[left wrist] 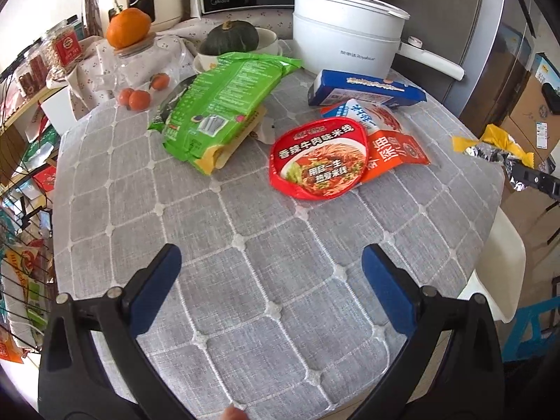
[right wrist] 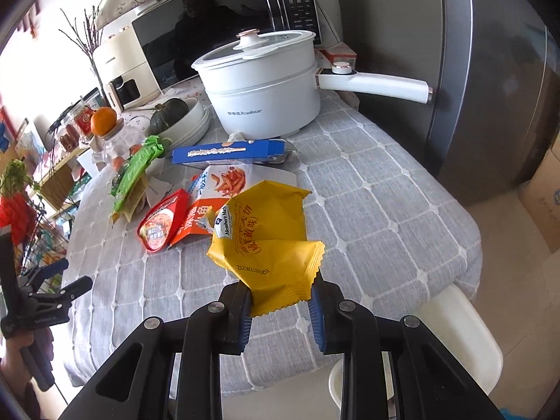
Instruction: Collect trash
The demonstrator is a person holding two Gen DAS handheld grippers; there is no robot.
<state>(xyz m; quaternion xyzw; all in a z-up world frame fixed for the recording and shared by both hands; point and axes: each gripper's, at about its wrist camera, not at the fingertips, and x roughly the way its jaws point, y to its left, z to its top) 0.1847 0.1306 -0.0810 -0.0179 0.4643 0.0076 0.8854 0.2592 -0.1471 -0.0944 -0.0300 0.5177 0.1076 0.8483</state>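
My right gripper [right wrist: 281, 297] is shut on a yellow snack wrapper [right wrist: 266, 241] and holds it above the table's near right edge; it also shows at the right edge of the left wrist view [left wrist: 497, 143]. My left gripper [left wrist: 271, 262] is open and empty above the grey checked tablecloth [left wrist: 245, 262]. Ahead of it lie a red noodle lid [left wrist: 316, 157], an orange packet [left wrist: 399, 152], a white-blue wrapper [left wrist: 374, 115], a blue box [left wrist: 367, 87] and a green bag [left wrist: 224, 105].
A white electric pot [left wrist: 346, 38] with a long handle stands at the back, beside a bowl with a green squash [left wrist: 229, 38]. Small oranges [left wrist: 138, 99] and a jar topped with an orange [left wrist: 127, 28] sit back left. A white chair [right wrist: 455, 343] stands at the table's right side.
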